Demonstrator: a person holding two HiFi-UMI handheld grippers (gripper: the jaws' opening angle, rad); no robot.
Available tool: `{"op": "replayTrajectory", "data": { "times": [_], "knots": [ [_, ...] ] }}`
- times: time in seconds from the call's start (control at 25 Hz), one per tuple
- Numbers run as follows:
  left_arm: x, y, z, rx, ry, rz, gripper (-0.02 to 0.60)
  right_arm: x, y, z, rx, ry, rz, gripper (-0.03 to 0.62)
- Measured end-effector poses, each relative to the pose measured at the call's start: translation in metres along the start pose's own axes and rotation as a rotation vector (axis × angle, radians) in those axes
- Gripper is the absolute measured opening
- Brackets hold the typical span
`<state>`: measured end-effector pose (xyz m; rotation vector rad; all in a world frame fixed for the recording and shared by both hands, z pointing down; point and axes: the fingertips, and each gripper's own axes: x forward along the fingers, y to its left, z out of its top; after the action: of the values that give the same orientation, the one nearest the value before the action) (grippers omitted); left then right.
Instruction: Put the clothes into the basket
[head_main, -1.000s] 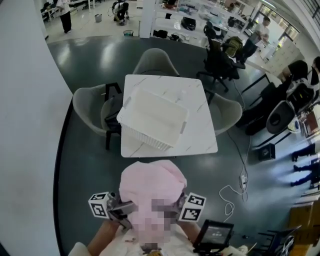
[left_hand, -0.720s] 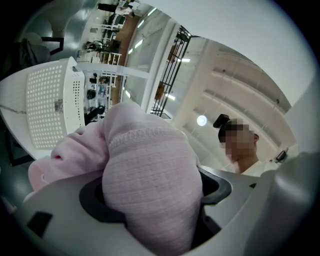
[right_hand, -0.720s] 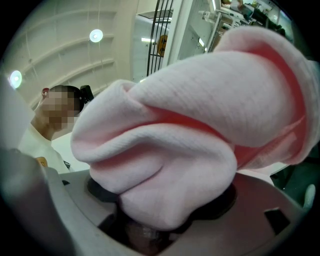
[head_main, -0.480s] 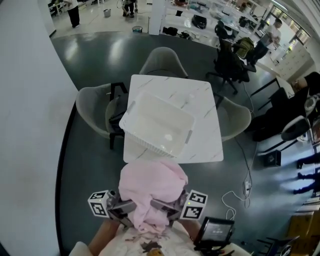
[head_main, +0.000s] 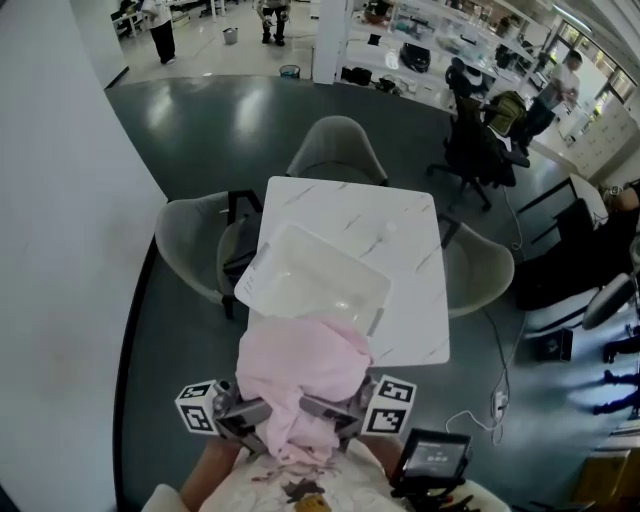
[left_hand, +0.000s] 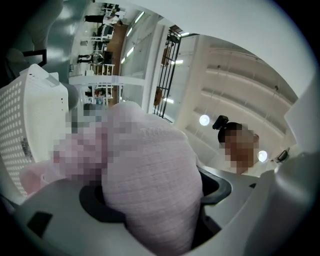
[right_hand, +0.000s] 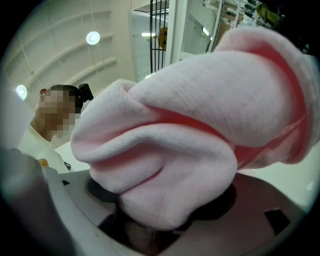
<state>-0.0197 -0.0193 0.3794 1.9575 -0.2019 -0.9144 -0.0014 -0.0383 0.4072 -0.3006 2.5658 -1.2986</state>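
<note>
Your left gripper (head_main: 252, 416) and right gripper (head_main: 328, 410) are both clamped on the garment (head_main: 300, 375) — the basket (head_main: 312, 285) lies straight ahead, just beyond it, equally near both.

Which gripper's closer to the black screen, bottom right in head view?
Right. The right gripper sits just left of the screen, shut on the pink cloth; the left gripper grips the cloth's other side, farther left.

The garment (head_main: 300, 380) is pink, the basket (head_main: 315, 280) white, the table (head_main: 400, 215) grey-veined white.
</note>
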Motion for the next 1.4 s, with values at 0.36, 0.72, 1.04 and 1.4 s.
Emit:
{"op": "replayTrajectory", "data": {
  "times": [0.36, 0.72, 1.04, 1.4],
  "knots": [
    [0.039, 0.030, 0.035, 0.082, -0.054, 0.023, 0.417, 0.011, -0.031, 0.054, -0.036, 0.042, 0.077, 0.399],
    [0.068, 0.068, 0.057, 0.135, -0.103, 0.084, 0.417, 0.011, -0.066, 0.093, -0.053, 0.055, 0.113, 0.391],
    [0.053, 0.109, 0.083, 0.143, -0.147, 0.158, 0.417, 0.034, -0.106, 0.095, -0.048, 0.106, 0.114, 0.365],
    [0.037, 0.135, 0.107, 0.106, -0.188, 0.247, 0.417, 0.056, -0.134, 0.092, -0.008, 0.154, 0.075, 0.333]
  ]
}}
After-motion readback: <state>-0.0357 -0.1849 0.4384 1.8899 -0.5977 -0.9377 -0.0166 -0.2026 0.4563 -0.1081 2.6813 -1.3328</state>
